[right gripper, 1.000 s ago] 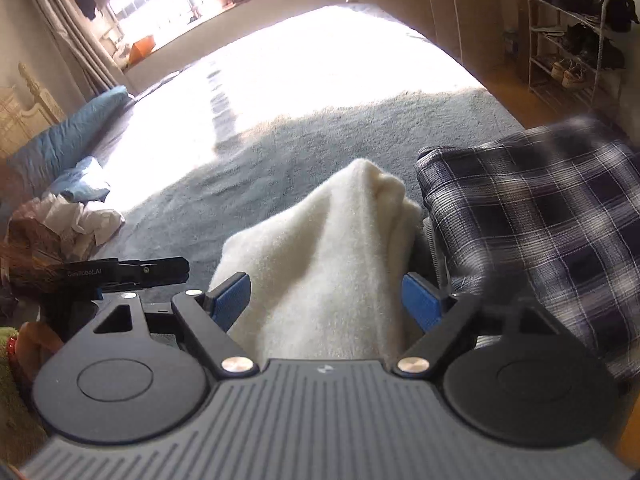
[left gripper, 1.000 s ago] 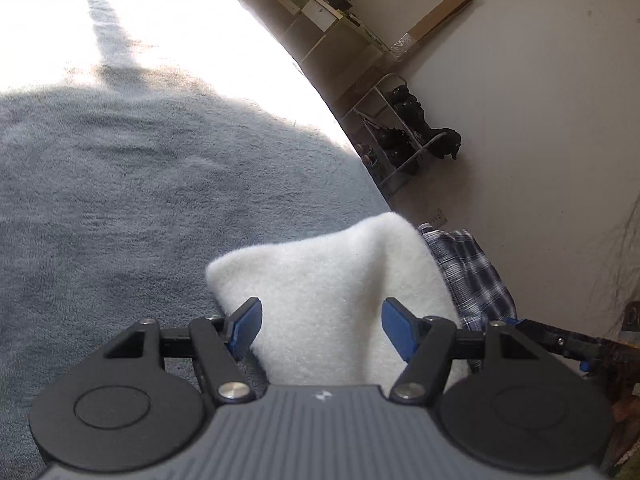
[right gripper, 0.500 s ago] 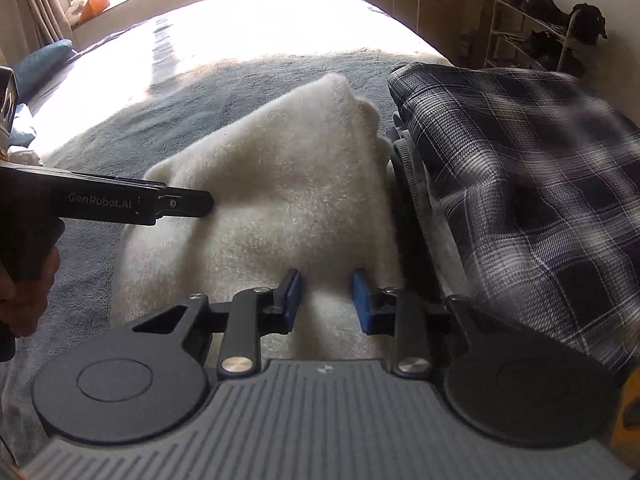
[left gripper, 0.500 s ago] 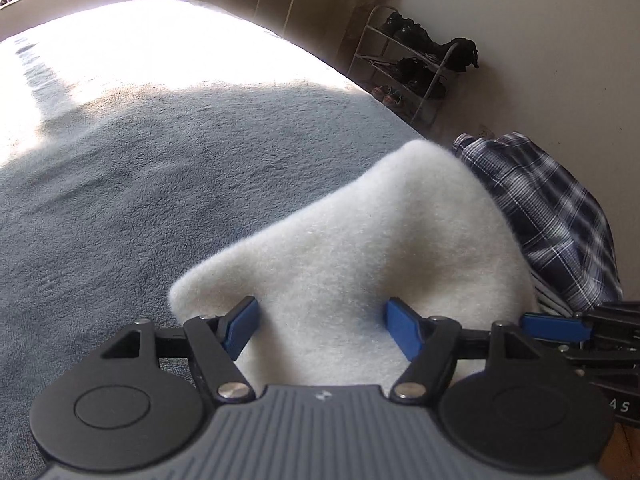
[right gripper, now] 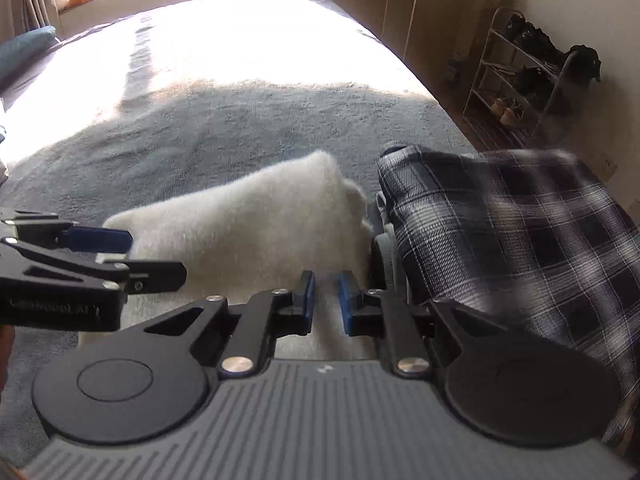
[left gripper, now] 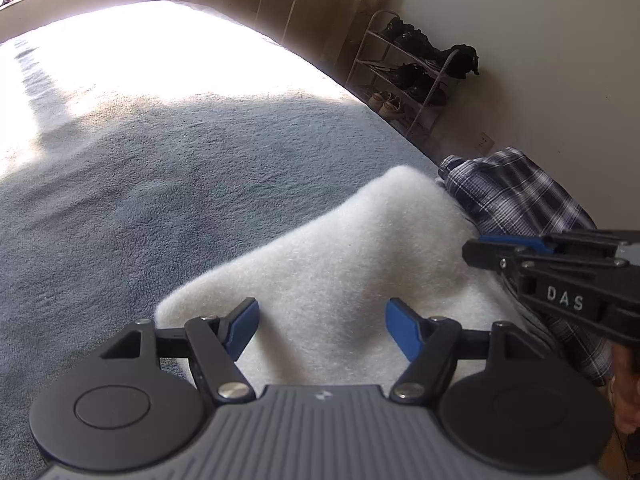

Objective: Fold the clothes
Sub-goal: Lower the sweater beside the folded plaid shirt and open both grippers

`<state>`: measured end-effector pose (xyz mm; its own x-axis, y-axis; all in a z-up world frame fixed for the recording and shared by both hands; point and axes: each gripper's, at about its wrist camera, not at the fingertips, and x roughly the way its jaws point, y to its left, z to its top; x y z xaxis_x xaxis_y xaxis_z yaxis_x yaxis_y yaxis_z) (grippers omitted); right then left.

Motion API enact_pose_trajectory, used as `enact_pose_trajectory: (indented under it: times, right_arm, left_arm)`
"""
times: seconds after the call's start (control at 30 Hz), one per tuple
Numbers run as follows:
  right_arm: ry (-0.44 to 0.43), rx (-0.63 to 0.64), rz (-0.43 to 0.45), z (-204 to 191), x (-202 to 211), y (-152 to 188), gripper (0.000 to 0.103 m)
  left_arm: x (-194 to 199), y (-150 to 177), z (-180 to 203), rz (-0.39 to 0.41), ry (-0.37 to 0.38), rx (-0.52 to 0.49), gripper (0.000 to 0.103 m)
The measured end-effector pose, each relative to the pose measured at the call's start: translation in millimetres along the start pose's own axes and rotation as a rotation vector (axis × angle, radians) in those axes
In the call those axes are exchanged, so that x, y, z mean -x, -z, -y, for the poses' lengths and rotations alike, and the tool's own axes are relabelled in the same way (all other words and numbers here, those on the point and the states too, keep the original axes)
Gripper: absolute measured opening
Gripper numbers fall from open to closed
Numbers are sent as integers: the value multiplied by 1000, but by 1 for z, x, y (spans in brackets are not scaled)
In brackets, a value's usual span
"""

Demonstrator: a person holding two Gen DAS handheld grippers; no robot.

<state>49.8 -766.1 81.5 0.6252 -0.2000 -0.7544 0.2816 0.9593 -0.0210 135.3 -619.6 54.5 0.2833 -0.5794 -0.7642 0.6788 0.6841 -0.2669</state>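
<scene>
A folded white fleece garment (left gripper: 340,248) (right gripper: 248,220) lies on the grey bed blanket (left gripper: 160,168) (right gripper: 240,120). Right beside it sits a folded dark plaid shirt (left gripper: 512,196) (right gripper: 500,232) on top of a small stack. My left gripper (left gripper: 322,324) (right gripper: 156,258) is open, its pads spread over the near left part of the fleece. My right gripper (right gripper: 326,300) (left gripper: 476,250) is at the fleece's right edge next to the plaid. Its pads are drawn almost together with fleece between them.
The bed's right edge runs close past the plaid stack. Beyond it a metal shoe rack (left gripper: 416,72) (right gripper: 520,76) stands by the wall, with a low cabinet (right gripper: 420,8) farther back. A blue pillow (right gripper: 24,48) lies far left. A hand (left gripper: 624,392) shows at the right.
My right gripper went from wide open to nearly closed on the fleece's right edge. The fleece has come down flatter beside the plaid stack. My left gripper stayed open.
</scene>
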Motion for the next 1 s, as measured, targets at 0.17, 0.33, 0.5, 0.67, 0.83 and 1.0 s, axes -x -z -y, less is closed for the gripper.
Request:
enact_pose_trajectory:
  times: [0.17, 0.33, 0.5, 0.67, 0.83, 1.0]
  right_arm:
    - [-9, 13, 73, -7, -23, -35, 12]
    - [59, 0, -41, 3, -78, -26, 11]
    - [29, -12, -7, 9, -45, -33, 12]
    - [-35, -37, -1, 14, 20, -4, 12]
    - [25, 8, -95, 13, -9, 40, 12]
    - [20, -76, -61, 21, 5, 40, 13]
  left_arm:
    - [1, 2, 1, 6, -11, -15, 71]
    - [-4, 5, 5, 4, -25, -24, 71]
    - [-1, 0, 4, 2, -25, -7, 71]
    - [-3, -3, 11, 0, -34, -36, 71]
    - [-6, -5, 20, -4, -44, -76, 71]
    - [-11, -4, 32, -24, -96, -102, 73]
